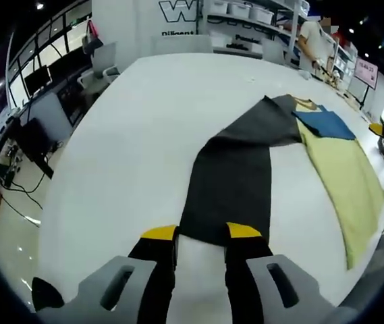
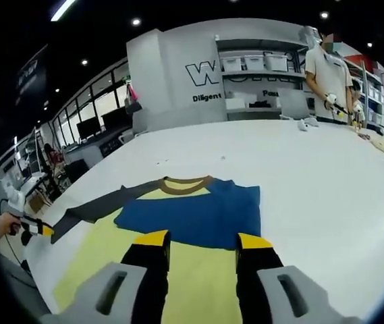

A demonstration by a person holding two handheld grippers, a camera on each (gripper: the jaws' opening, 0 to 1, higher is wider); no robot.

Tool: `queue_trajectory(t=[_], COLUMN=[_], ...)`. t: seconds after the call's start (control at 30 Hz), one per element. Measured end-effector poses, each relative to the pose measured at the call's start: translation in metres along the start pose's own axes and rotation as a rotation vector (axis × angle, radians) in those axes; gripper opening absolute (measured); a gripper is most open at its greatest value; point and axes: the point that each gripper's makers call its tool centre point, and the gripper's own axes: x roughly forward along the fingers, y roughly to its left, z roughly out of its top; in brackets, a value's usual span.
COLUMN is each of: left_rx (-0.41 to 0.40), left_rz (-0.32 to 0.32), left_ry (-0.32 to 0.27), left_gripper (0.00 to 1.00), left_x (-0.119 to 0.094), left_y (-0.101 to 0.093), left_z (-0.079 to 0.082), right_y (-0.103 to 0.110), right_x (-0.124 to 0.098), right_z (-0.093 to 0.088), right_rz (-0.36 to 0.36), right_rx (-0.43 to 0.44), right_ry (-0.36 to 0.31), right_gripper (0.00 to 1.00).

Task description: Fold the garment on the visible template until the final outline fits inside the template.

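I've got the long-sleeve shirt [image 2: 185, 223] lying flat on the white table [image 2: 326, 182], neck away from my right side. Body is pale yellow w/ a blue chest panel [image 2: 192, 212], brown collar [image 2: 186, 183], dark grey sleeves. No template outline I can make out on the tabletop, so can't say how the shirt sits vs. it.

Left gripper [image 1: 202, 231]: jaws spread, nothing between them, yellow tips right at the cuff end of the grey sleeve [image 1: 235, 185], which runs off toward 1 o'clock to the shoulder. Can't tell if the tips touch cloth.

Right gripper [image 2: 196, 238]: jaws apart and empty, hanging over the yellow front, tips at the lower edge of the blue panel. In the right gripper view the left gripper shows at 9 o'clock, at the sleeve tip.

My read: start of the sleeve fold, no fold made yet. Next I'd close the left jaws on the cuff, lift, carry the sleeve across the body toward the chest; right stays ready to pin or take the hem.

A person [image 2: 326, 71] stands at the far table edge, 1 o'clock, well apart.
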Motion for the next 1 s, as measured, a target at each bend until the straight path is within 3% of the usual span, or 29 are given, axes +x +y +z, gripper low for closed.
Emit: queue_trajectory(t=[0.2,0.33,0.6,0.7,0.73,0.8,1.0], left_rx=[0.015,-0.029,-0.005,-0.007,0.025,0.096,0.21], left_rz=[0.001,-0.017,0.001,0.039,0.062,0.109,0.221], left_ry=[0.0,-0.003,0.011,-0.02,-0.06,-0.065,-0.156], left_gripper=[0.26,0.07,0.06,0.06,0.06,0.06,0.06], left_x=[0.001,0.003,0.004,0.0,-0.002,-0.007,-0.017], left_y=[0.0,-0.004,-0.001,0.009,0.014,0.019,0.026], left_z=[0.001,0.002,0.005,0.014,0.024,0.03,0.059], right_y=[0.002,0.008,0.011,0.013,0.014,0.017,0.029], right_x=[-0.003,-0.004,-0.005,-0.005,-0.006,-0.005,-0.001], right_z=[-0.002,-0.001,-0.007,-0.008,-0.008,-0.007,-0.006], right_rz=[0.002,0.017,0.024,0.029,0.035,0.044,0.076], right_rx=[0.0,-0.001,0.0,0.002,0.002,0.003,-0.005], right_ry=[0.002,-0.005,0.009,0.012,0.01,0.01,0.012], right_gripper=[0.32,0.32,0.3,0.3,0.3,0.31,0.32])
